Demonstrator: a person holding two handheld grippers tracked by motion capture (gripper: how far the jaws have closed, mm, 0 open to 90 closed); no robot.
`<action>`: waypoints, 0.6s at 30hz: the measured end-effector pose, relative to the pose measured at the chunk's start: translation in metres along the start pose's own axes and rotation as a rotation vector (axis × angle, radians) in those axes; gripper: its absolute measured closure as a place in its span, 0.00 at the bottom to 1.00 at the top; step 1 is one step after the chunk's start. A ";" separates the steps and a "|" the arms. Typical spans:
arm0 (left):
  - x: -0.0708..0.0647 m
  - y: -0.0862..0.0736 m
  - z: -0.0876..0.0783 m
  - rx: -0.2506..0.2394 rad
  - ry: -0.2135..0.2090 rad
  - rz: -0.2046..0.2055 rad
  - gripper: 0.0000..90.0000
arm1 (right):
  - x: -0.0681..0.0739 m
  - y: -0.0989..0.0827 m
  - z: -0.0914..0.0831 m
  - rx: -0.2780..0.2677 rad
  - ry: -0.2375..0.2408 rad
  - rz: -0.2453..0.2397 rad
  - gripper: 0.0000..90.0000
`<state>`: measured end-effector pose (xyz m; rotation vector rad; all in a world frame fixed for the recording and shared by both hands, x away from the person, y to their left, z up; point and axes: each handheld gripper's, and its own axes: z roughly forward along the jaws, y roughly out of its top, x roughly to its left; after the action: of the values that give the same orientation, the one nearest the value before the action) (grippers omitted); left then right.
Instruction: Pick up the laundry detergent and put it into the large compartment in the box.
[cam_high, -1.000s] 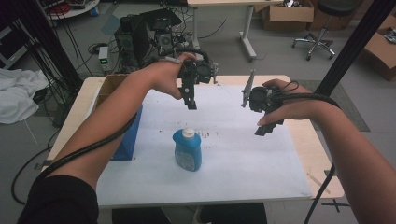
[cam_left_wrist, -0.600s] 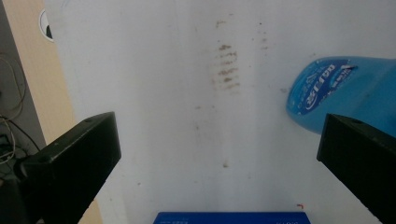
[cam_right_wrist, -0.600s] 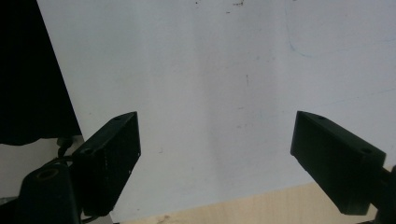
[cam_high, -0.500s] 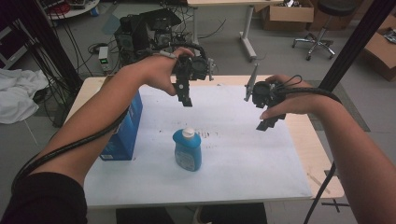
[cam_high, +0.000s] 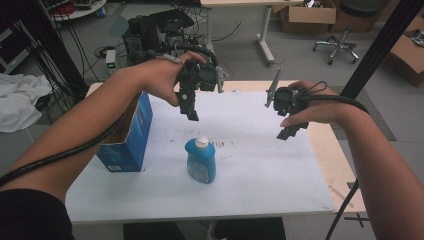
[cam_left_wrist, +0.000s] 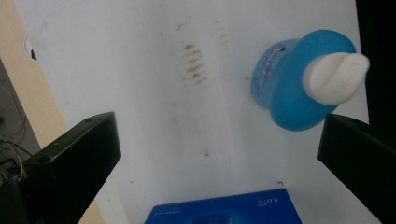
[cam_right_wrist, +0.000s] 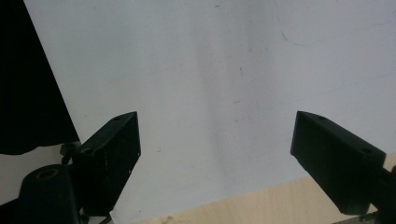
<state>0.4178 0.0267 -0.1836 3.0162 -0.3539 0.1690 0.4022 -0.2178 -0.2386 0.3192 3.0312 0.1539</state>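
High view: I look down on a table covered by a white sheet (cam_high: 260, 165). The landmark is a blue bottle (cam_high: 201, 161) with a white cap, standing upright near the middle of the sheet. I place everything else relative to it.

Above and just behind the bottle hangs my left gripper (cam_high: 190, 111), raised off the table with its jaws pointing down. In the left gripper view those jaws stand wide apart and empty, and the bottle (cam_left_wrist: 299, 79) sits off toward one jaw rather than centred between them. I judge the gripper is held high and spread like this to line up over the cap before coming down, and it would need to shift sideways first.

To the right of the bottle and well apart from it, my right gripper (cam_high: 290, 131) also hovers in the air. The right gripper view shows its jaws wide and empty over bare sheet, so I judge it is waiting clear of the other hand's path.

To the left of the bottle, near it, a blue box (cam_high: 127, 137) stands on the sheet's edge, out of the way.
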 end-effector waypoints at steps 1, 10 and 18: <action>-0.002 0.000 -0.001 -0.007 -0.005 0.006 0.00 | 0.001 0.000 0.000 0.001 -0.004 0.000 0.18; -0.014 -0.007 -0.009 -0.038 -0.006 0.076 0.00 | 0.011 0.003 0.000 0.003 -0.010 0.008 0.18; -0.023 -0.018 -0.003 -0.082 -0.047 0.149 0.00 | 0.015 0.009 0.004 0.004 -0.009 0.016 0.18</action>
<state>0.3995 0.0495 -0.1845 2.9163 -0.5755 0.0931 0.3899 -0.2052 -0.2429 0.3434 3.0211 0.1464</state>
